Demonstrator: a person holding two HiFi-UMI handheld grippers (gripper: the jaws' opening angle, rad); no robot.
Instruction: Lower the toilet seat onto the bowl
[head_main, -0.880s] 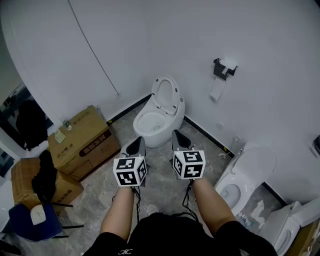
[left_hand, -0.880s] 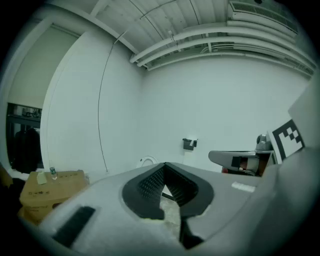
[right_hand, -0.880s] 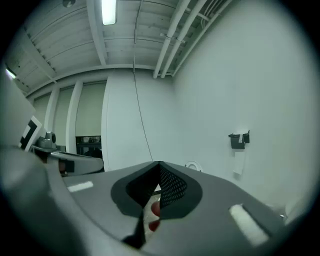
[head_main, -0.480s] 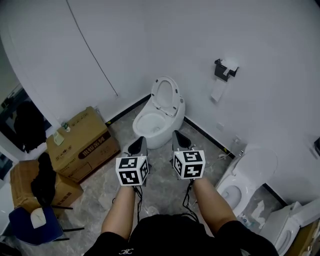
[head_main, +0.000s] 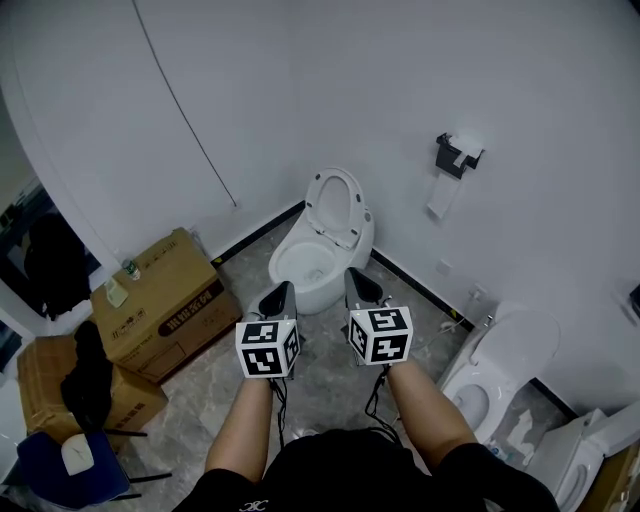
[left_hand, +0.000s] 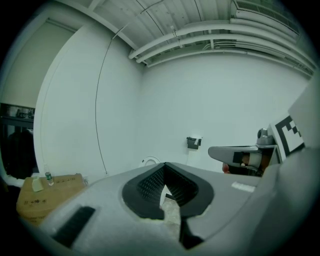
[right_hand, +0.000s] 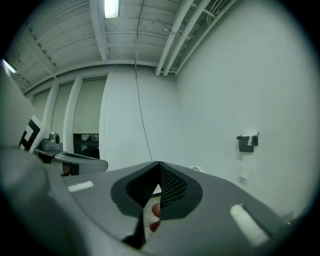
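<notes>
Floor (head_main: 205, 385): grey marbled tile, black skirting along the walls.
Toilet (head_main: 318, 262): white, at 12 o'clock in the corner, seat raised.
Cardboard box (head_main: 165, 300): at 9 o'clock; smaller cardboard box (head_main: 50, 370) just beside it at 8.
Blue chair (head_main: 40, 460): at 7 o'clock.
Second toilet (head_main: 490, 375): at 4 o'clock; third toilet (head_main: 575, 455) just beyond it.

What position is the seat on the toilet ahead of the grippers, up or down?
Up. In the head view the seat stands raised behind the open bowl, not resting on its rim.
</notes>
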